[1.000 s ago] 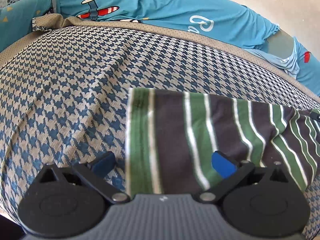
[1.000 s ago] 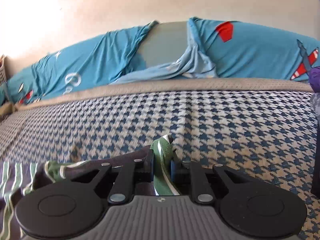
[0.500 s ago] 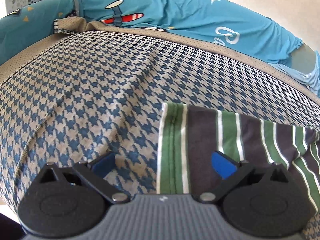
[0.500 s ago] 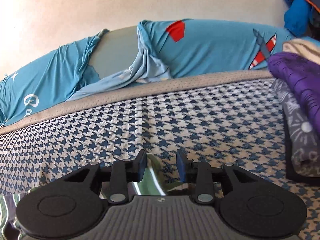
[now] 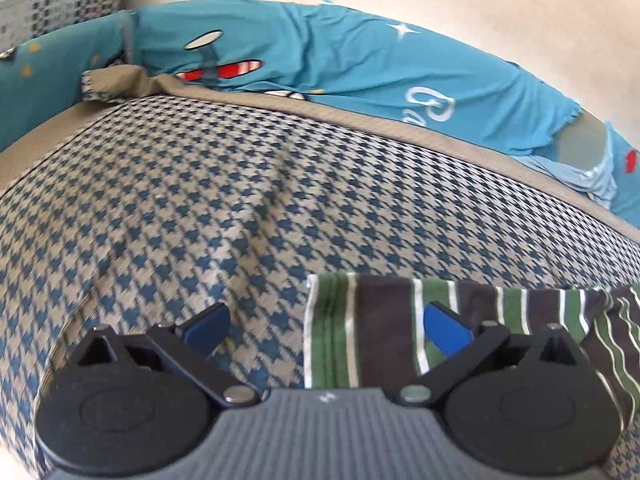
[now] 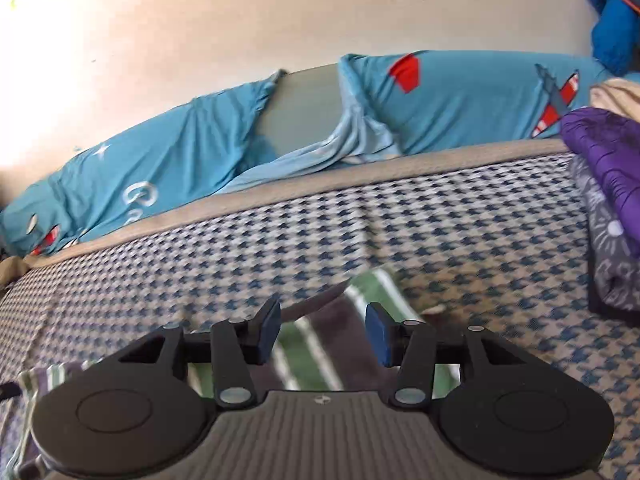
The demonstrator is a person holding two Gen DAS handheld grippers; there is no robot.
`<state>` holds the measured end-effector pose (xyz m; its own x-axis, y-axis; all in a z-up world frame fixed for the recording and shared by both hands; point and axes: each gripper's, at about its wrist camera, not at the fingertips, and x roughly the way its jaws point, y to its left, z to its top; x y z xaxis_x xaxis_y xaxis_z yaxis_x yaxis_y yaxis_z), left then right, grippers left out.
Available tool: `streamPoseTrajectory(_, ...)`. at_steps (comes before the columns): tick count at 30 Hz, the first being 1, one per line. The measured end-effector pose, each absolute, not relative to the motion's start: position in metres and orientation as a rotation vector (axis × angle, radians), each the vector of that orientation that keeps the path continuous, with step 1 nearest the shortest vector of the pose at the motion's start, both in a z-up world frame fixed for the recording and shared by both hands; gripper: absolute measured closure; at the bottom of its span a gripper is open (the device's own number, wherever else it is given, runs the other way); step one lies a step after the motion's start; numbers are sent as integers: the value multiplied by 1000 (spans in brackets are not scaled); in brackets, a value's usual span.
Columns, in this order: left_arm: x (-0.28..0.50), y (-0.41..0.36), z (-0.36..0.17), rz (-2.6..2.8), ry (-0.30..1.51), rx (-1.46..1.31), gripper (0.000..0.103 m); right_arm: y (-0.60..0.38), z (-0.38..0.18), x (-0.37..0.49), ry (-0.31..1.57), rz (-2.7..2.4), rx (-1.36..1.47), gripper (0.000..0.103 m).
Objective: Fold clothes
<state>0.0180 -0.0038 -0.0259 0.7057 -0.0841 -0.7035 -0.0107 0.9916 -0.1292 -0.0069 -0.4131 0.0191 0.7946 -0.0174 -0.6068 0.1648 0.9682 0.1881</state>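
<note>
Lying flat, the striped garment (image 5: 384,344) leaves bare houndstooth cover (image 5: 180,208) beyond its edges; both grippers' jaws released.

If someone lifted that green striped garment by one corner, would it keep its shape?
Probably not. The striped garment lies flat and wrinkled on the houndstooth bedcover, so it likely droops. It looks thin, probably light, and should drag rather than slide if pushed.
</note>
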Motion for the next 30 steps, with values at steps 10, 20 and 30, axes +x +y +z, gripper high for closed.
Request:
streamPoseTrajectory(10, 35, -7, -34, -185, 814, 27, 14, -371, 7, -28, 741, 17, 209, 54)
streamPoseTrajectory(20, 58, -3, -44, -303, 853, 120, 20, -357, -4, -22, 788, 46, 164, 53)
streamPoseTrajectory(30, 66, -10, -50, -431, 863, 204, 39, -353, -14, -18, 825, 52, 140, 53)
